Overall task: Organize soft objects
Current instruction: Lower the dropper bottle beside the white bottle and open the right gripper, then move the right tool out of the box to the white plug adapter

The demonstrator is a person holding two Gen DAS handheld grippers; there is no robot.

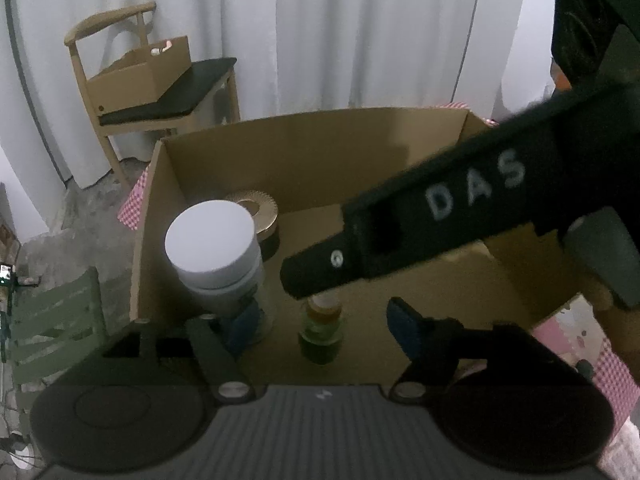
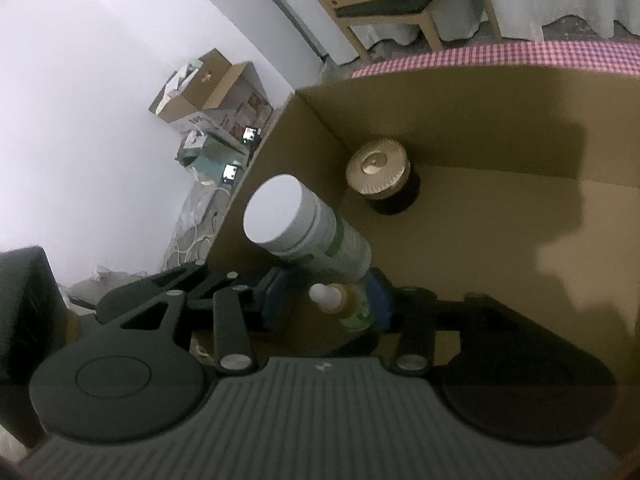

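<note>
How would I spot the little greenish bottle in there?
Look inside the big open cardboard box. Near its front stands a tall white-capped canister, and right beside it is the small green bottle. It is the shortest item, see-through green with an amber neck.

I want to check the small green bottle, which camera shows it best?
The left wrist view: the small green bottle stands clear on the box floor with its orange cap visible. In the right wrist view the bottle is crowded beside the white-capped jar.

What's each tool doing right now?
Left tool: open, small green bottle with amber top standing loose between its fingers.
Right tool: open around the same bottle, not clamping it.
</note>
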